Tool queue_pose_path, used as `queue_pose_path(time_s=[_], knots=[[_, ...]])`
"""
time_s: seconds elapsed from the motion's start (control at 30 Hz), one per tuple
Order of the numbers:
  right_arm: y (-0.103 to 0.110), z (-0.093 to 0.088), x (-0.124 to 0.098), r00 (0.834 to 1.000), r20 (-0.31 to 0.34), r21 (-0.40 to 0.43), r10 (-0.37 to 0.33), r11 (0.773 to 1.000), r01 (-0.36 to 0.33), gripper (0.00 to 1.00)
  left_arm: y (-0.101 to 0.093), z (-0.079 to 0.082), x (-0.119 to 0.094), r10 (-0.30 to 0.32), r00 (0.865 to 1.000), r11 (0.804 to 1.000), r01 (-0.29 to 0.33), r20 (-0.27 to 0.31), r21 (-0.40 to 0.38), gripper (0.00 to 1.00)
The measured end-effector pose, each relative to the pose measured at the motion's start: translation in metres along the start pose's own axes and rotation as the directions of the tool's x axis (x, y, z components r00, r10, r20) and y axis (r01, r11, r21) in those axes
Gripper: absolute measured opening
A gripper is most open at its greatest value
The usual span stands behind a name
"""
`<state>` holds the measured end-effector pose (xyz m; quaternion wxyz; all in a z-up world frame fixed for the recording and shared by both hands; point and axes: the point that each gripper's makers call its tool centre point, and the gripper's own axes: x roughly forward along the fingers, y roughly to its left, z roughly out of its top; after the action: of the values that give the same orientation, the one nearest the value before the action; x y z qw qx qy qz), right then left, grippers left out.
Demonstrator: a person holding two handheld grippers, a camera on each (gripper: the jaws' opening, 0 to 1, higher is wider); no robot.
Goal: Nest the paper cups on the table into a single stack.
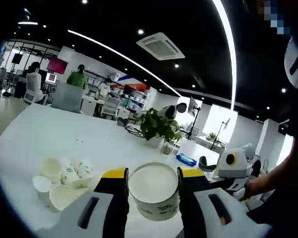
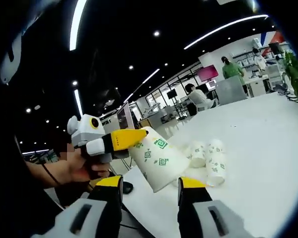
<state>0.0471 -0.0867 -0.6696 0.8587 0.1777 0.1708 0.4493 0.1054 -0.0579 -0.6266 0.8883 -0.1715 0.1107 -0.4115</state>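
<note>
While its two yellow-tipped jaws press on either side of a paper cup (image 1: 154, 191), the left claw (image 1: 152, 179) holds that cup clamped above the desk (image 1: 49, 129), its open mouth facing the left gripper view. Just to the left of this claw, a loose cluster of paper cups (image 1: 64, 179) lies on the desk, some tipped on their sides, white with small green marks. Farther out, beyond the held cup, a potted plant (image 1: 158, 126) stands on the desk, with a small blue object (image 1: 186, 159) just right of it. At the right edge the right claw (image 1: 232, 168) shows, gripped by a person's hand (image 1: 252, 187).

From the right gripper view, the right claw (image 2: 150, 187) has its jaws spread apart, nothing between them. Just ahead of it hangs the held cup (image 2: 161, 158), tilted, pinched by the left claw (image 2: 120, 140), which enters from the left in a person's hand (image 2: 75, 171). Past the cup, to the right, lying cups (image 2: 207, 155) rest on the desk (image 2: 258, 144).
</note>
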Motion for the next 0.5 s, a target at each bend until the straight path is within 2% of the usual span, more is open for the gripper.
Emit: queue_pose_path(time_s=[0.23, 0.5], knots=[[0.005, 0.002, -0.001, 1.000, -0.004, 0.011, 0.019, 1.000, -0.019, 0.39, -0.001, -0.003, -0.007, -0.034, 0.999, 0.999, 0.034, 0.009, -0.030, 0.37], [0.007, 0.010, -0.004, 0.999, 0.013, 0.049, 0.042, 0.998, -0.042, 0.39, -0.009, -0.012, -0.013, -0.087, 0.995, 0.996, 0.087, -0.047, -0.019, 0.37]])
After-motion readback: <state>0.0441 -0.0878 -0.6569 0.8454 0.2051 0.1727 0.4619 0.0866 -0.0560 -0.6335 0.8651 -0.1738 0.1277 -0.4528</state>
